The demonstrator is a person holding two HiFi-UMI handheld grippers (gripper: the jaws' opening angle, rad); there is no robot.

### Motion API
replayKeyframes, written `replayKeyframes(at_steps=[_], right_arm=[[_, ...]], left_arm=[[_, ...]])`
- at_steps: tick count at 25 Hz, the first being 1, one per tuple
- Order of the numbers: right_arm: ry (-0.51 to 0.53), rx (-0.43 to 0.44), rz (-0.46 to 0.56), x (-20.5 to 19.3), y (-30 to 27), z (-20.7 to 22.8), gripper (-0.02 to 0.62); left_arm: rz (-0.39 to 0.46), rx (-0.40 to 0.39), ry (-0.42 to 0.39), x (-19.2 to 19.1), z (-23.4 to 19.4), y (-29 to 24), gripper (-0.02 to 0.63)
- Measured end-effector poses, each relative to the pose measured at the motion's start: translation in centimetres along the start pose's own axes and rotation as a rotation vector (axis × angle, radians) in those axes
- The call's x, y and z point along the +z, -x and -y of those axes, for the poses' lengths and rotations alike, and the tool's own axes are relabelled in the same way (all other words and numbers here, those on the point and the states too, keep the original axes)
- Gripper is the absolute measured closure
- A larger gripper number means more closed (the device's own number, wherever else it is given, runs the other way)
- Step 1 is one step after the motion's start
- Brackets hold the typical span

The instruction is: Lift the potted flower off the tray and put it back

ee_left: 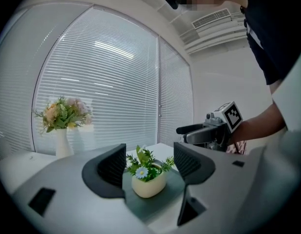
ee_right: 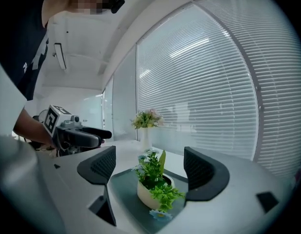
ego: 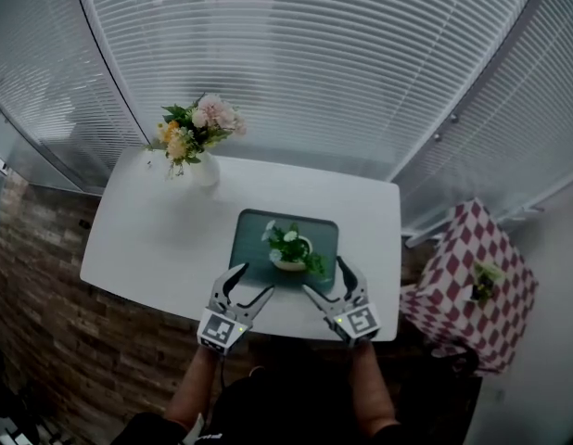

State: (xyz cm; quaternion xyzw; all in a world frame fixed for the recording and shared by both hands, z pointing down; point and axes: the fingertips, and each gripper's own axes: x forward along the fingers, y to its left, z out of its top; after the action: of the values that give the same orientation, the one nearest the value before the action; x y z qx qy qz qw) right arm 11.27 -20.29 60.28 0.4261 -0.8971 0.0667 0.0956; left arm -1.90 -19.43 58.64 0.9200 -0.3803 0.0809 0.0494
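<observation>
- Left gripper point(ego: 255, 282) hangs released, jaws wide apart and empty, near the front left corner of the dark green rectangular tray point(ego: 255, 228).
- Right gripper point(ego: 324, 275) is equally released and empty, by the tray's front right corner.
- The small cream pot of green leaves and white flowers point(ego: 291, 252) stands upright on the tray, touched by neither gripper.
- The tray lies on a white rectangular table point(ego: 157, 241).
</observation>
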Motion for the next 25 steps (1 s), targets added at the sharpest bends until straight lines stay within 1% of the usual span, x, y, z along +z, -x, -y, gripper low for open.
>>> replayKeyframes(at_steps=[3, 4, 6, 7, 9, 12, 14, 16, 19, 22, 25], right_arm=[[0.017, 0.013, 0.008, -0.3, -0.5, 0.5, 0.202], [0.022, 0.018, -0.004, -0.7, -0.6, 0.6, 0.202], [0.031, 0.027, -0.060, -1.7, -0.9, 0.7, 0.202], [0.032, 0.031, -0.078, -2.0, -1.2, 0.7, 0.202], [0.025, 0.037, -0.073, -2.2, -1.8, 0.8, 0.202], [0.031, 0.051, -0.078, -3.3, -2.5, 1.1, 0.202], [0.040, 0.060, -0.085, -4.0, -2.8, 1.3, 0.200], [0.050, 0.071, -0.123, -4.7, -3.1, 1.3, 0.198], [0.060, 0.083, -0.163, -5.8, -3.5, 1.5, 0.195], [0.039, 0.086, -0.171, -6.5, -3.8, 1.9, 0.195], [0.041, 0.101, -0.187, -7.1, -4.3, 2.1, 0.195]], left_arm=[[-0.013, -0.006, -0.015, -0.7, -0.2, -0.8, 0.322], [-0.023, -0.010, -0.019, -1.0, -0.2, -1.0, 0.322], [-0.044, -0.019, -0.025, -1.9, -0.3, -1.5, 0.322], [-0.046, -0.023, -0.022, -2.3, -0.4, -1.7, 0.323], [-0.046, -0.030, -0.006, -3.0, -0.7, -2.2, 0.324], [-0.073, -0.033, 0.002, -4.1, -1.1, -2.6, 0.322], [-0.085, -0.039, -0.032, -4.9, -1.3, -3.0, 0.322], [-0.096, -0.048, -0.072, -5.8, -1.5, -3.5, 0.322], [-0.114, -0.056, -0.062, -6.3, -1.4, -4.1, 0.322], [-0.133, -0.068, -0.092, -7.2, -1.3, -4.7, 0.322], [-0.165, -0.080, -0.089, -8.3, -1.1, -5.4, 0.322]])
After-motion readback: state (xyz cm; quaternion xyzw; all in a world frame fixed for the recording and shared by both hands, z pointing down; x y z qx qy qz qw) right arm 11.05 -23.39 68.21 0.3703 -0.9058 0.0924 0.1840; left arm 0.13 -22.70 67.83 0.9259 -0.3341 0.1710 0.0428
